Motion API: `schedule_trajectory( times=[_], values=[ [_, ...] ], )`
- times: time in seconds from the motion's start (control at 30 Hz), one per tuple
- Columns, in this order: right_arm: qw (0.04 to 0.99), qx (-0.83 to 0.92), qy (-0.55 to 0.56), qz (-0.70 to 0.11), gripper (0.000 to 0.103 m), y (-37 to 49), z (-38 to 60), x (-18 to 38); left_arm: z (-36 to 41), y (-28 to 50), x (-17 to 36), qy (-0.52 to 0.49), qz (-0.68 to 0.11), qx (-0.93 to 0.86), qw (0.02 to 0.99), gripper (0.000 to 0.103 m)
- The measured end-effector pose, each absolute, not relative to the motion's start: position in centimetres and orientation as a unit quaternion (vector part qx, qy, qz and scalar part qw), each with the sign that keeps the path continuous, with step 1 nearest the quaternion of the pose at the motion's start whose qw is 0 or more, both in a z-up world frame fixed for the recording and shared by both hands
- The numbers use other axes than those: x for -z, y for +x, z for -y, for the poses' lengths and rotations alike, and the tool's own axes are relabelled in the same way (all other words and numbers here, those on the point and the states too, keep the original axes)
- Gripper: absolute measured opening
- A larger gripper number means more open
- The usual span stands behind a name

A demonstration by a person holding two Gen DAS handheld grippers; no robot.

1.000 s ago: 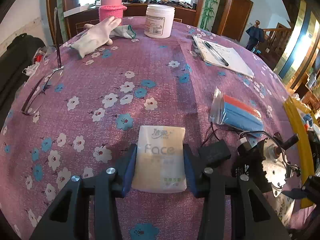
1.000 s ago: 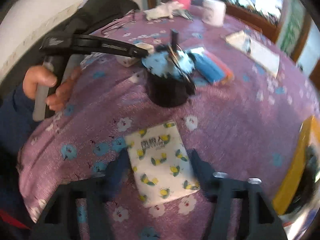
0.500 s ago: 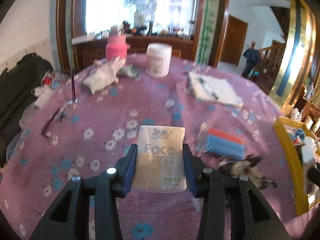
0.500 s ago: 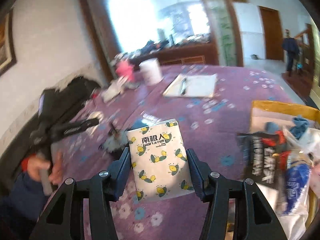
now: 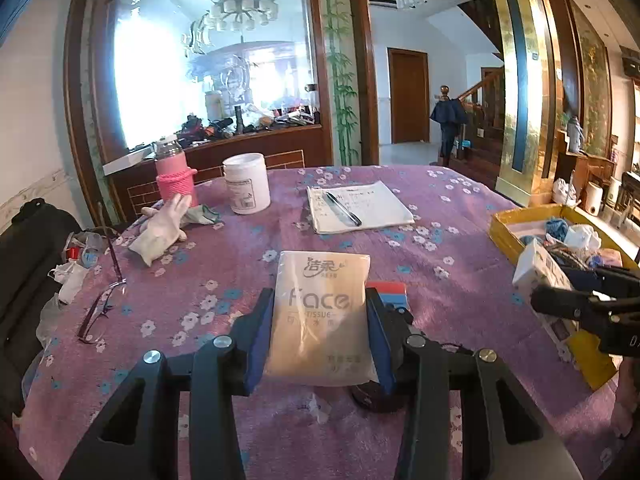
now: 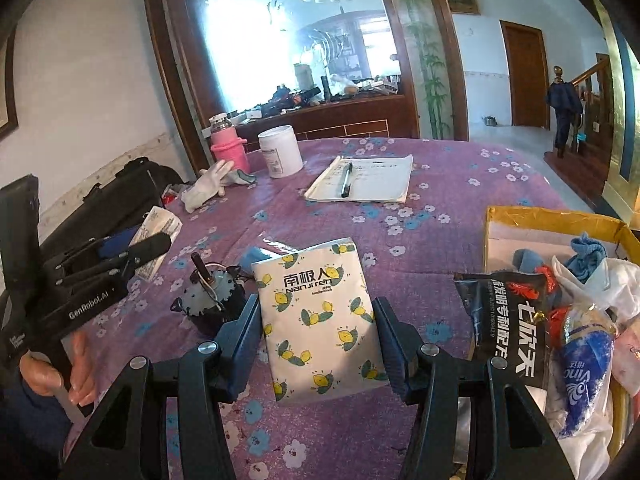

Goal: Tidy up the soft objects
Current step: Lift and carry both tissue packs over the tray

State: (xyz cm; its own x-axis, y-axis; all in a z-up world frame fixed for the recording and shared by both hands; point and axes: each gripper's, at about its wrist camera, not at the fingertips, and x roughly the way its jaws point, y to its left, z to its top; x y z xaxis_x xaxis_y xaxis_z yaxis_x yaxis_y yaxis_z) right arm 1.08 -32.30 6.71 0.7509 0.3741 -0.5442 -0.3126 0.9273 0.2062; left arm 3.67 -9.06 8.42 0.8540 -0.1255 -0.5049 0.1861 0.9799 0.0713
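Your left gripper (image 5: 318, 332) is clamped on the beige tissue pack (image 5: 320, 312), held clear above the purple tablecloth (image 5: 440, 248). Your right gripper (image 6: 318, 340) grips the lemon-print tissue pack (image 6: 320, 320), just left of the yellow box (image 6: 532, 220). That box holds blue cloth (image 6: 588, 256), a black snack bag (image 6: 508, 332) and plastic bags (image 6: 588, 352).
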Motion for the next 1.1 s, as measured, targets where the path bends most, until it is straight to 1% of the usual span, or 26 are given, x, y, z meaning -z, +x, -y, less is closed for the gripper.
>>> schedule_trajectory(
  times=[0.4,0.67,1.1],
  values=[
    [0.933,-0.195,0.038,-0.3,0.059,0.8,31.2,-6.5,8.9,4.0,-7.8,0.07,-0.263,0.051,0.961,0.042],
    [0.934,-0.185,0.046,-0.303,0.059,1.0,31.6,-6.2,9.8,3.2,-7.9,0.098,-0.237,0.038,0.966,0.042],
    [0.936,-0.188,0.05,-0.295,0.059,0.4,31.9,-6.5,10.3,2.7,-7.9,0.12,-0.22,0.021,0.968,0.042]
  ],
)
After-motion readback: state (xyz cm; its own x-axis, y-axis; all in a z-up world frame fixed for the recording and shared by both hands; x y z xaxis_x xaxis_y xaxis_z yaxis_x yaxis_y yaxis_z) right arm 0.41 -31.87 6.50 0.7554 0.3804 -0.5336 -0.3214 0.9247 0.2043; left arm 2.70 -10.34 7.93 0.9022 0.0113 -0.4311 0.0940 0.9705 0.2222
